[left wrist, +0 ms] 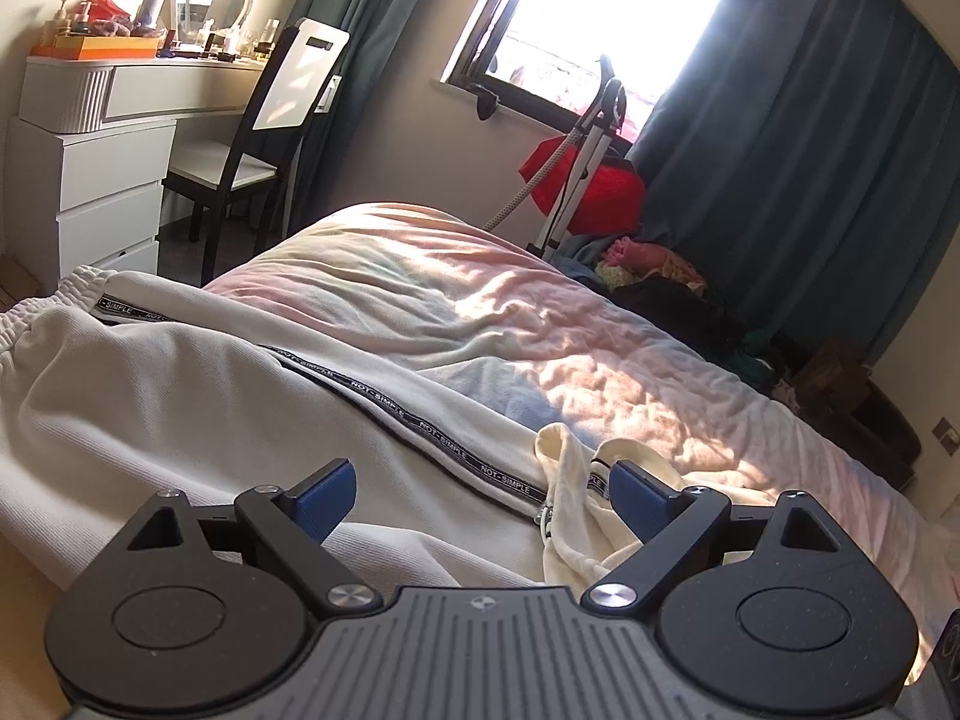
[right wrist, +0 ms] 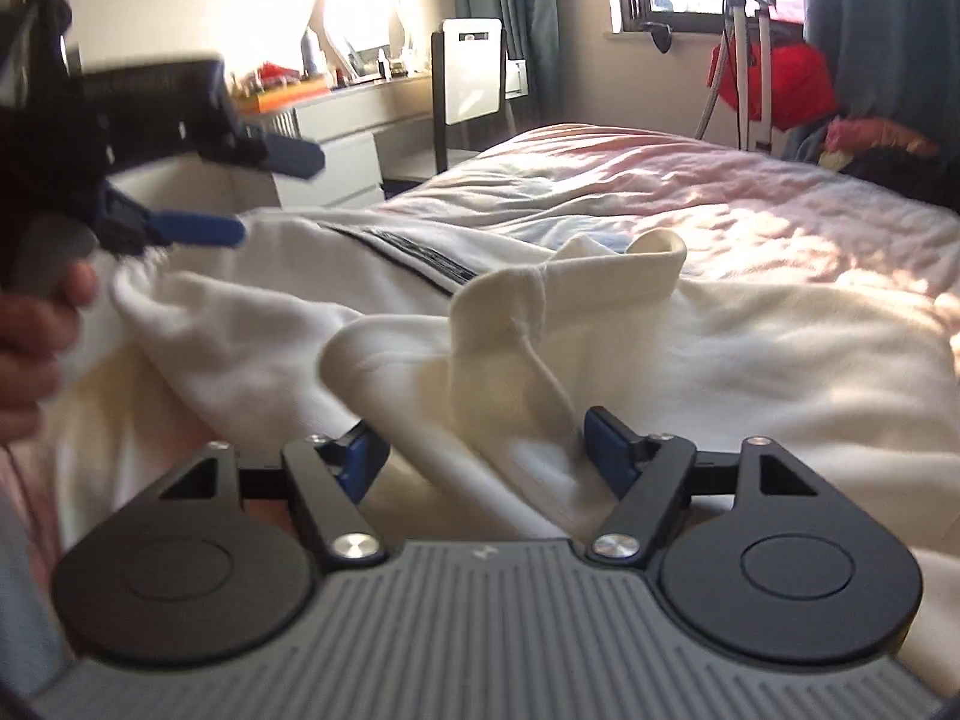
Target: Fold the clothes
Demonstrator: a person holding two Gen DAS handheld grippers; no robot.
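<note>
Cream-white trousers (left wrist: pixel 180 396) with a black lettered side stripe (left wrist: pixel 420 420) lie spread over the bed (left wrist: pixel 480 300). In the left wrist view my left gripper (left wrist: pixel 483 498) hovers just above them, open and holding nothing, its right finger beside a folded cuff (left wrist: pixel 570 456). In the right wrist view my right gripper (right wrist: pixel 483 450) is open, with the rumpled leg end and cuff (right wrist: pixel 540 312) lying loose between its fingers. The left gripper (right wrist: pixel 258 198) shows there at the upper left, blurred and open above the cloth, held by a hand (right wrist: pixel 36 324).
A white dressing table (left wrist: pixel 96 138) with bottles and a black-and-white chair (left wrist: pixel 264 120) stand left of the bed. By the window are dark curtains (left wrist: pixel 810 150), a garment steamer stand (left wrist: pixel 582 162), a red item (left wrist: pixel 594 186), and a clothes pile (left wrist: pixel 660 270).
</note>
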